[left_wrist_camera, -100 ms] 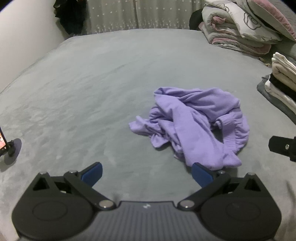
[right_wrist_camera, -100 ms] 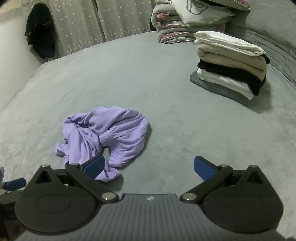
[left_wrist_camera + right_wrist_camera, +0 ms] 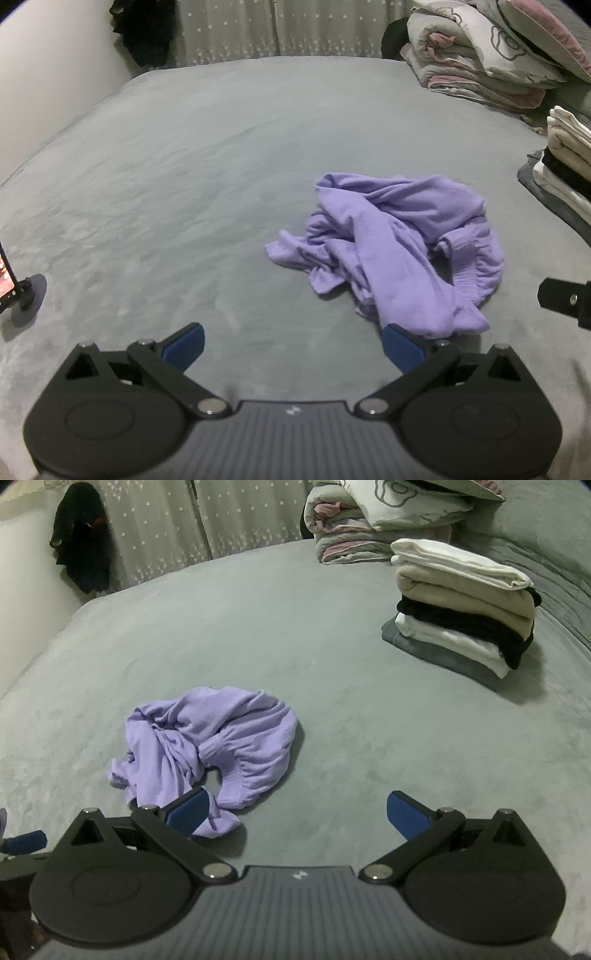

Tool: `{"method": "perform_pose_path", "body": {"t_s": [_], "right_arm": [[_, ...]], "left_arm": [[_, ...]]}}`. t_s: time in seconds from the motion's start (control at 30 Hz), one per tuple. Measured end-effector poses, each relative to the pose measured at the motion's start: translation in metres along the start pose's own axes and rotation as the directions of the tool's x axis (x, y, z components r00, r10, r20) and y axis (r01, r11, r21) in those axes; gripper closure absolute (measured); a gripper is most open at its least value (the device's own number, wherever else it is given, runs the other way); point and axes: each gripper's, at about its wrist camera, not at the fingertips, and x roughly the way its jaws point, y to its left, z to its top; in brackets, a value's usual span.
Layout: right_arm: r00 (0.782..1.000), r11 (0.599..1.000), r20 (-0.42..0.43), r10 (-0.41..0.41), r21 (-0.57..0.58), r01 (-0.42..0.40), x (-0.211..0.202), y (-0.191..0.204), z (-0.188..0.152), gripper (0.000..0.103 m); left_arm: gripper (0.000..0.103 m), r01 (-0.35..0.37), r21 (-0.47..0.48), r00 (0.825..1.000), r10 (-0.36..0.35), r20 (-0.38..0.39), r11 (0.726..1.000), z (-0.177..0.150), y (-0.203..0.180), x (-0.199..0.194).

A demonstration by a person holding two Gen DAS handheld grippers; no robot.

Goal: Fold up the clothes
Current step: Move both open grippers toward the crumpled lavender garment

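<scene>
A crumpled lilac garment [image 3: 399,243] lies in a heap on the grey bed [image 3: 221,166]. In the left wrist view it sits ahead and to the right, its near end just past my right blue fingertip. My left gripper [image 3: 293,349] is open, nothing between its fingers. In the right wrist view the same lilac garment [image 3: 210,746] lies ahead on the left, its near end by the left blue pad [image 3: 188,810]. My right gripper [image 3: 297,814] is open and holds nothing.
A stack of folded clothes [image 3: 465,605] stands at the right on the bed. Rolled quilts and pillows [image 3: 373,520] are piled behind it. A phone on a small stand [image 3: 18,291] sits at the left. A curtain [image 3: 258,29] and dark hanging clothing [image 3: 83,539] lie beyond.
</scene>
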Motion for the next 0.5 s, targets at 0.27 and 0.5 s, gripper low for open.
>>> {"method": "perform_pose_path", "body": {"t_s": [0.27, 0.5], "right_arm": [[0.999, 1.000, -0.037, -0.008, -0.011, 0.007, 0.008, 0.011, -0.003, 0.000], [0.999, 1.000, -0.046, 0.009, -0.013, -0.010, 0.015, 0.014, -0.002, 0.000]], "left_arm": [[0.000, 0.006, 0.000, 1.000, -0.006, -0.009, 1.000, 0.000, 0.009, -0.001], [0.000, -0.009, 0.000, 1.000, 0.009, -0.007, 1.000, 0.001, 0.012, -0.002]]}}
